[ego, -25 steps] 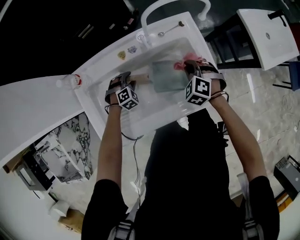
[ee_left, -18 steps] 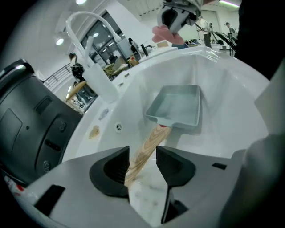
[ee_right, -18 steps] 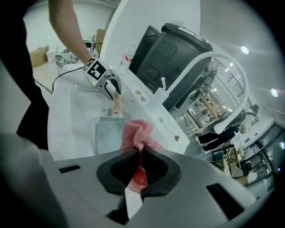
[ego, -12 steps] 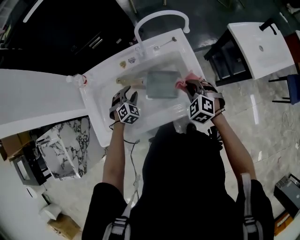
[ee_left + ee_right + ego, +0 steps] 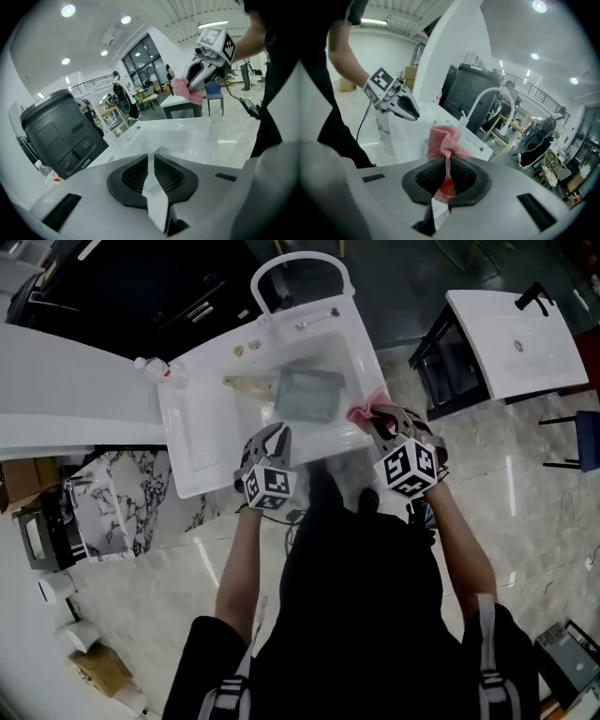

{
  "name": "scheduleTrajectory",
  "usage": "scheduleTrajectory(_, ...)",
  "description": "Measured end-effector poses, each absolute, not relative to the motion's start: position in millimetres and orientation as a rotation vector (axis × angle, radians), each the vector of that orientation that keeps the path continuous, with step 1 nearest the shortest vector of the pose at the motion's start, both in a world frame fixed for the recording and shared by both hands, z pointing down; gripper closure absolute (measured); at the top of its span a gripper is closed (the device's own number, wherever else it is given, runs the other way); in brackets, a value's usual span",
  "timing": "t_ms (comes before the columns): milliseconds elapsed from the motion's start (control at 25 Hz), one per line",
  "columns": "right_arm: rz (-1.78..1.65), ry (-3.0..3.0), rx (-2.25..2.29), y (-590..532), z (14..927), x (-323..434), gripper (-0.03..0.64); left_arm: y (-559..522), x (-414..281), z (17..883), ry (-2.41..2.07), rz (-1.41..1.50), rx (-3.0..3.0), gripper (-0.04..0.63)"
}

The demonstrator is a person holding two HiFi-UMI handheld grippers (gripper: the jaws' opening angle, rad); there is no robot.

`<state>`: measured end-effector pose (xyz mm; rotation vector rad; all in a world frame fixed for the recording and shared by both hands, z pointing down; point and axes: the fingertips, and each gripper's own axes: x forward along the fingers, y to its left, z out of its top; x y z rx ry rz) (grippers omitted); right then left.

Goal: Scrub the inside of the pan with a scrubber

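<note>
Over the white sink, both tools are held at the near rim, clear of the basin; the task's scrubbing contact is not made at this moment.

Findings, largest first:

- Pan: grey, square-cornered, lying inside the basin below the arched faucet, with its wooden handle pointing towards the left side. Nothing is touching it.
- Left tool: its jaws are closing to a narrow slit, with nothing between them. It is near the front edge of the sink, apart from the handle.
- Right tool: clamped on the pink mesh scrubber, which bunches out beyond the pads – a firm pinch at the cloth's middle, by the look of it.

Assessment: to do this step well, the left tool should take the handle and steady the pan before any rubbing starts, as an unheld pan would likely slide on the wet basin. The right tool should then lower the scrubber's loose bulge – not the pads – onto the pan floor and work it across, corners included.
</note>
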<state>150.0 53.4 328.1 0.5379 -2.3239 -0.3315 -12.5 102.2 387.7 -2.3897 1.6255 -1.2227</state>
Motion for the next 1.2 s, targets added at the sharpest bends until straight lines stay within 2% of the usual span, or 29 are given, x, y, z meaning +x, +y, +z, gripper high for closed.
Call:
scheduleTrajectory(240, -0.091, -2.623, 0.482, 97.6, 279.7, 169.9, 0.578, 146.3, 39.8, 327.7, 1.827, -0.937, -2.491, 0.550)
scheduleTrajectory(520, 0.240, -2.921, 0.424, 112.6, 216.0, 192.7, 0.578, 176.4, 54.4, 235.1, 2.002, -0.453, -2.591, 0.558)
scheduleTrajectory(800, 0.247, -2.968, 0.403, 135.0, 182.2, 216.0, 0.578, 204.4, 44.3, 178.5, 2.104, -0.227, -2.502, 0.558)
scheduleTrajectory(1200, 0.248, -2.972, 0.468, 144.0, 174.5, 212.1, 0.581, 213.2, 51.0, 160.3, 2.013, -0.208, -2.581, 0.558)
